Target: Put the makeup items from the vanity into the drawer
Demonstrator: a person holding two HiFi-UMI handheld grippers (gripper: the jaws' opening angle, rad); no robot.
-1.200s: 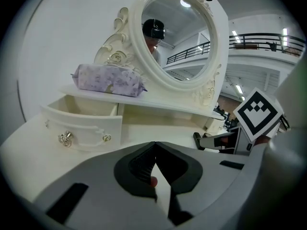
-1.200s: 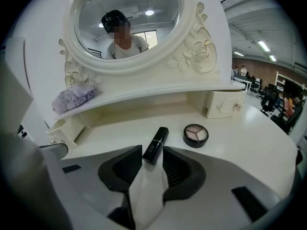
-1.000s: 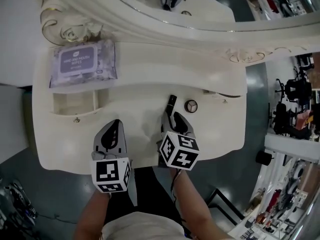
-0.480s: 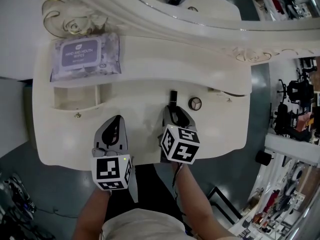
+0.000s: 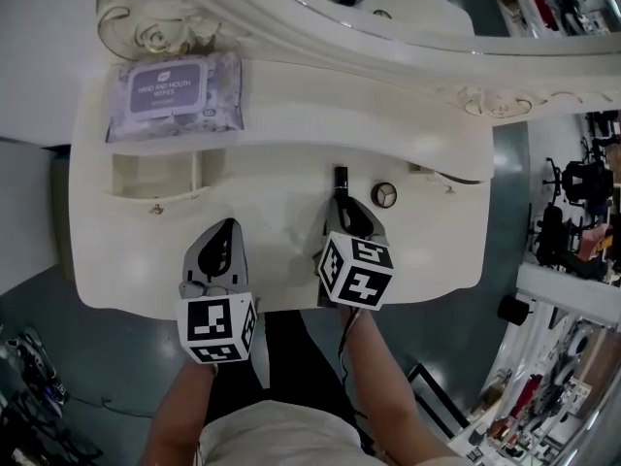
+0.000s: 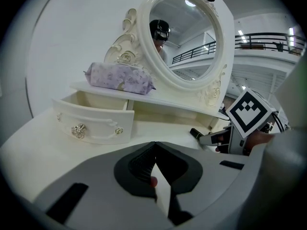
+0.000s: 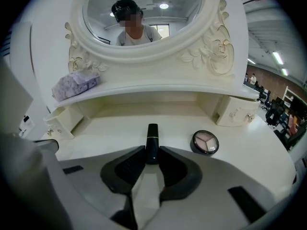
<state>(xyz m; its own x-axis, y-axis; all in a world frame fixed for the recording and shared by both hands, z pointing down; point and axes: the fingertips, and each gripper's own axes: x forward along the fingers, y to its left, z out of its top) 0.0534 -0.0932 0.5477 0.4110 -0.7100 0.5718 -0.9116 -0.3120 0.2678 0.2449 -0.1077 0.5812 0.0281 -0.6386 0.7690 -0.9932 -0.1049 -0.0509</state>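
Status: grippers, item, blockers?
Right gripper: jaws just closed onto lipstick on vanity top. Left gripper: shut, empty. Drawer open; compact beside, not blocking.

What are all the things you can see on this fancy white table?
vanity: one, cream, under everything
mirror: one, cream frame, at the back
wipes pack: one, purple, on the shelf above the open drawer
open drawer: one, cream, left side
closed drawer: one, cream, right side
black tube: one, black, gold band, lying on the tabletop
compact: one, round, dark, right of the tube, apart
left tool: one, grey, jaws together, empty
right tool: one, grey, jaws just closing, pressed on the black tube
forearms: two, bare, nearest the camera
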